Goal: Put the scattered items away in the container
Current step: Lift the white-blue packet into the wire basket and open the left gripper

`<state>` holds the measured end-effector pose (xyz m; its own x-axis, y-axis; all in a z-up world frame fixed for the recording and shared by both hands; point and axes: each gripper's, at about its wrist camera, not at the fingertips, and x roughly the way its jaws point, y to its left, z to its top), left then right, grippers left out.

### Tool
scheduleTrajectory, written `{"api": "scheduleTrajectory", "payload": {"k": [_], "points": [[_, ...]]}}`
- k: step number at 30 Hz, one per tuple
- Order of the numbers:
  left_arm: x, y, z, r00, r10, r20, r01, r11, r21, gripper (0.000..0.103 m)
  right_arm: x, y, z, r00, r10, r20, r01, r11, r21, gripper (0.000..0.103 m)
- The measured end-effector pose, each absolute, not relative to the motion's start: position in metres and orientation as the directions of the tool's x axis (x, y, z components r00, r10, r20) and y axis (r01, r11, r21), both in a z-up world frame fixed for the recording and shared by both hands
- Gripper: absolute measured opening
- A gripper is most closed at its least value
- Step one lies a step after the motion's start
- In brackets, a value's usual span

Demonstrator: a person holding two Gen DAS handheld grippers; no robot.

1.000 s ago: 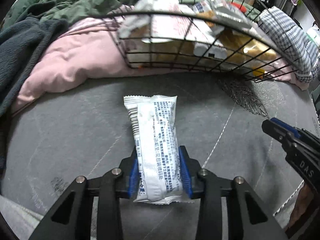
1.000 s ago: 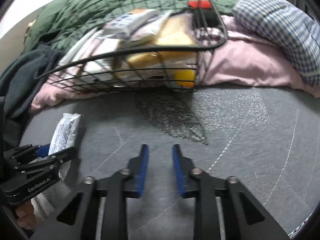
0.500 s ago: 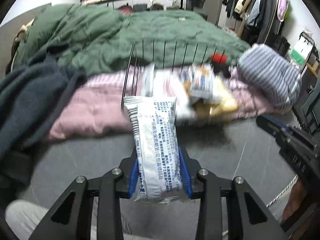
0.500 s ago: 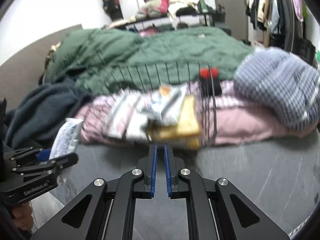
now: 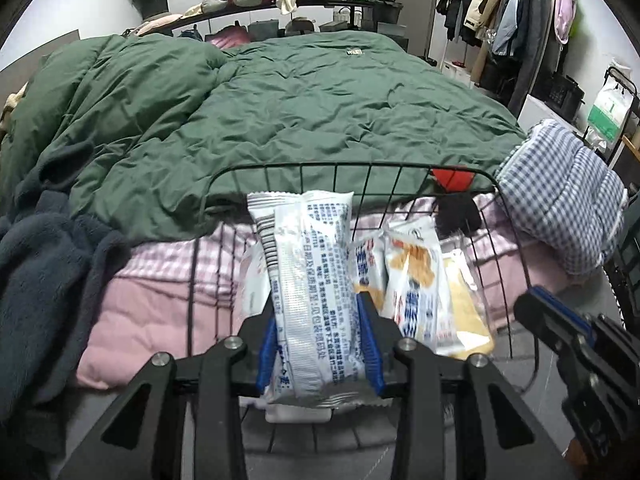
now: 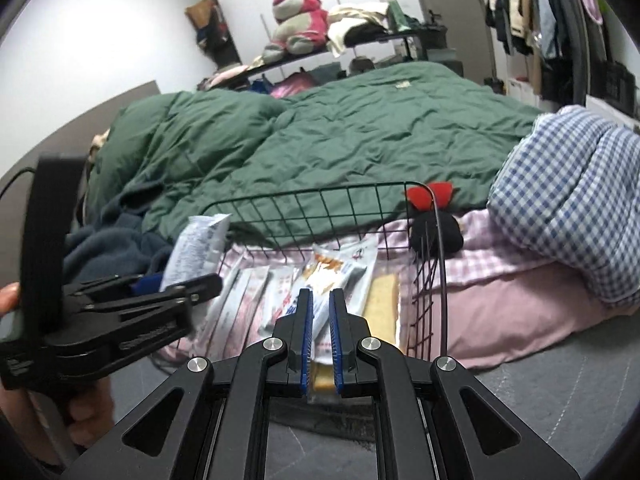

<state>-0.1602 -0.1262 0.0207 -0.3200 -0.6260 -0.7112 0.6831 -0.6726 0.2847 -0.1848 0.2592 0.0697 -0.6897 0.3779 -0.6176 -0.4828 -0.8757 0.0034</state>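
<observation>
One white packet (image 5: 310, 296) stands lengthwise upright in the left claw (image 5: 320, 344), aimed toward the wire basket (image 5: 496, 216)

We were in a lived-in bedroom: a green duvet (image 5: 304, 120) covered the bed, coats (image 5: 504, 12) hung far right, a plush toy (image 6: 298, 20) sat shelved beyond.

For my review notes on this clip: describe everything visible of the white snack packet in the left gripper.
The white snack packet is a glossy, crinkly, pillow-shaped wrapper with crimped ends, a centre seam, blue print and a barcode along its left edge. It stands roughly lengthwise along the fingers, upper end tipped away, clamped at its lower half by the left gripper, raised in front of the wire basket, not yet inside.
</observation>
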Motion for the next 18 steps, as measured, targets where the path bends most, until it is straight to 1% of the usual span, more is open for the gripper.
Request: {"api": "scheduleTrajectory", "payload": {"k": [3, 4, 5, 6, 7, 8, 10, 13, 18], "points": [[-0.17, -0.134, 0.014, -0.304, -0.631, -0.714, 0.684, -0.666, 0.297, 0.04, -0.19, 0.264, 0.065, -0.68, 0.383, -0.625, -0.485, -0.874, -0.009, 0.009], [-0.172, -0.135, 0.013, -0.295, -0.649, -0.702, 0.691, -0.652, 0.312, 0.041, -0.19, 0.265, 0.063, -0.676, 0.39, -0.625, -0.49, -0.871, -0.013, 0.016], [-0.173, -0.135, 0.013, -0.291, -0.669, -0.684, 0.699, -0.637, 0.325, 0.05, -0.189, 0.267, 0.062, -0.67, 0.399, -0.625, -0.501, -0.866, -0.016, 0.024], [-0.173, -0.134, 0.013, -0.29, -0.686, -0.667, 0.707, -0.624, 0.334, 0.072, -0.188, 0.269, 0.062, -0.666, 0.409, -0.624, -0.512, -0.859, -0.017, 0.027], [-0.172, -0.134, 0.014, -0.296, -0.697, -0.653, 0.715, -0.615, 0.332, 0.08, -0.186, 0.271, 0.062, -0.662, 0.421, -0.621, -0.524, -0.851, -0.018, 0.034], [-0.17, -0.133, 0.016, -0.314, -0.695, -0.647, 0.723, -0.617, 0.312, 0.087, -0.184, 0.273, 0.062, -0.66, 0.427, -0.619, -0.532, -0.846, -0.017, 0.035], [-0.168, -0.13, 0.017, -0.33, -0.678, -0.656, 0.722, -0.629, 0.286, 0.087, -0.182, 0.275, 0.064, -0.664, 0.425, -0.615, -0.536, -0.844, -0.004, 0.036], [-0.164, -0.123, 0.018, -0.33, -0.67, -0.665, 0.708, -0.642, 0.295, 0.087, -0.18, 0.272, 0.065, -0.666, 0.43, -0.61, -0.535, -0.845, -0.011, 0.038], [-0.143, -0.109, 0.022, -0.334, -0.666, -0.667, 0.706, -0.646, 0.29, 0.087, -0.176, 0.263, 0.067, -0.674, 0.429, -0.601, -0.518, -0.855, -0.029, 0.038]]}}
